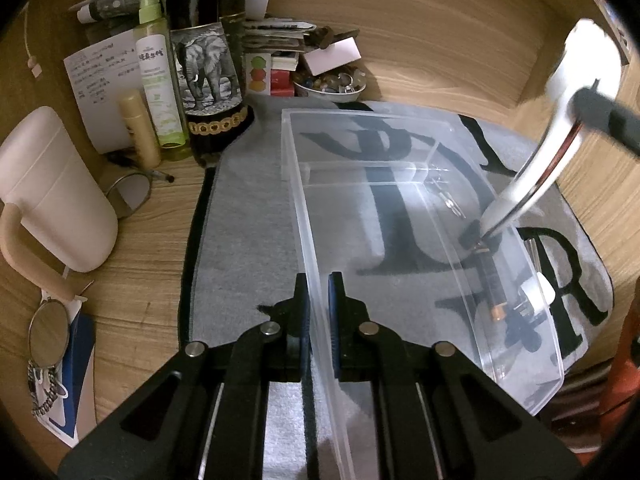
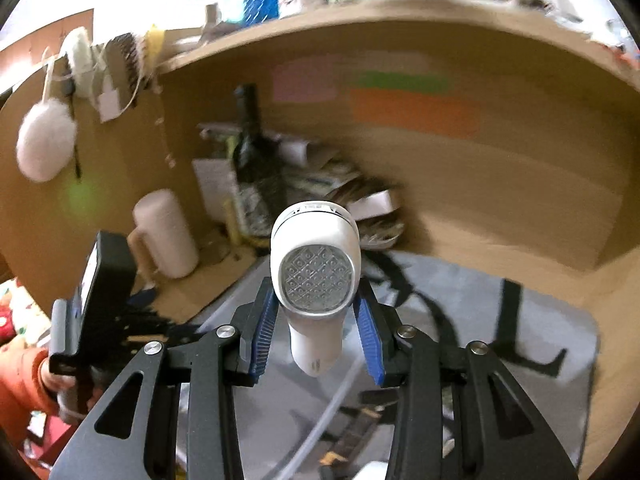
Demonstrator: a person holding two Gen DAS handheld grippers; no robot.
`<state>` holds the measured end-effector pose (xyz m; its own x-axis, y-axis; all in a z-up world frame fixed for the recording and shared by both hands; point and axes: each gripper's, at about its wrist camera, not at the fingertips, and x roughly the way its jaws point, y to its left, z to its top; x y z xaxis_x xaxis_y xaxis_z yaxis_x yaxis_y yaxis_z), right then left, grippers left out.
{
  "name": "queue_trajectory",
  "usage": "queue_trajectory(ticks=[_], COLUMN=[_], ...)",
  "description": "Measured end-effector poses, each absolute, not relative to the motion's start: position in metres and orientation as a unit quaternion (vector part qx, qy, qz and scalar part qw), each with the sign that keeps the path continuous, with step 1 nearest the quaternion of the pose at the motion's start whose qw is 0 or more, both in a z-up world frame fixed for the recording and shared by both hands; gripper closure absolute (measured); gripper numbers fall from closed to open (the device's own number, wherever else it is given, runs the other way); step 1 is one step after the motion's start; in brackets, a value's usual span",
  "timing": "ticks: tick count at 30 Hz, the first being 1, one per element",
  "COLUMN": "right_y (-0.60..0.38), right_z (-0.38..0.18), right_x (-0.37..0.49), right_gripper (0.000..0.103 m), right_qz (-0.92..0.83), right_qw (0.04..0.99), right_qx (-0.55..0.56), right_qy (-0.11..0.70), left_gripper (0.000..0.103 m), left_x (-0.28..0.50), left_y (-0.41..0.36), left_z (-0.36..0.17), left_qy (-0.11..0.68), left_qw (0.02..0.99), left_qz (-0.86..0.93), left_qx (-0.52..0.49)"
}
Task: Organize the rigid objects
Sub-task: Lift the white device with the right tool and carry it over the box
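Left gripper (image 1: 318,304) jaws clamped on clear bin (image 1: 400,200) near wall. Right gripper (image 2: 316,320) pads squeeze white lint shaver (image 2: 316,276), head facing camera, handle between jaws. Background blurred; bin contents hard to identify.

Your clear bin (image 1: 400,216) sits on the mat (image 1: 248,216), which lies on the tabletop (image 1: 132,264). Behind the mat's left corner stands the bottle (image 1: 208,60), the jug (image 1: 52,188) farther left, the bowl (image 1: 332,86) behind the bin.
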<state>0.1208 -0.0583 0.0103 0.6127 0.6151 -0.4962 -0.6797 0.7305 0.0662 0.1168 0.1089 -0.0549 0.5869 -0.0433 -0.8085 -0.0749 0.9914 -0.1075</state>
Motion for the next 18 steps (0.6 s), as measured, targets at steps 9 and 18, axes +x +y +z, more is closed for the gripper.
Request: queue_trajectory(ticks=[9, 18], right_y=[-0.023, -0.012], right_z=[-0.033, -0.056], right_x=[0.138, 0.173], right_gripper=[0.068, 0.068], right_qz=[0.374, 0.356], right_qw=[0.866, 0.853], right_qx=[-0.094, -0.108], right_qy=[0.316, 0.367], left_gripper=[0.095, 0.095], left_x=[0.117, 0.116], left_y=[0.110, 0.108], left_z=[-0.054, -0.055], left_qy=[0.452, 0.451], left_qw=[0.889, 0.890], left_qz=[0.012, 0.014], left_qx=[-0.070, -0.064])
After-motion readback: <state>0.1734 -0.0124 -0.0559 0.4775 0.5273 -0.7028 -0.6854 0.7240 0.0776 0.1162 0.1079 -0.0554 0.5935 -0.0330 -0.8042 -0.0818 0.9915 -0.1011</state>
